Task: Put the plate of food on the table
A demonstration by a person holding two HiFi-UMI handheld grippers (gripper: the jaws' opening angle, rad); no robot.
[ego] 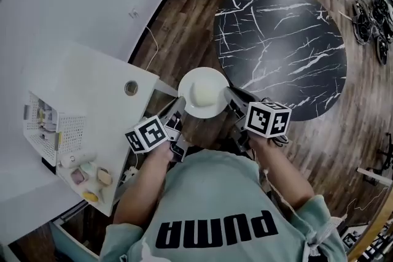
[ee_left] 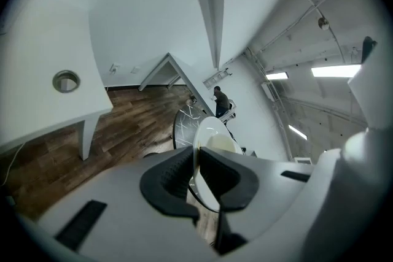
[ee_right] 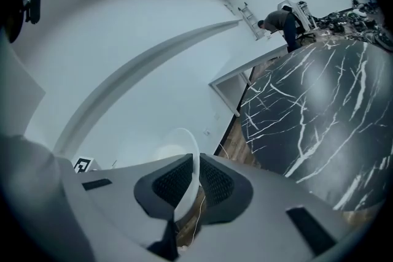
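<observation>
A white plate (ego: 203,92) with a pale lump of food (ego: 204,92) is carried in the air between both grippers, over the wood floor and just short of the round black marble table (ego: 279,46). My left gripper (ego: 178,108) is shut on the plate's near-left rim, my right gripper (ego: 232,95) on its right rim. In the left gripper view the plate (ee_left: 212,132) stands edge-on between the dark pads, with the food (ee_left: 222,144) on its right face. The plate's rim (ee_right: 190,150) is pinched the same way in the right gripper view, with the table (ee_right: 319,113) to the right.
A white desk (ego: 80,113) with a round cable hole lies at the left, holding a mesh basket (ego: 46,126) and small items at its near edge. A person (ee_right: 284,23) stands far beyond the table. Equipment and cables lie on the floor at the far right (ego: 371,9).
</observation>
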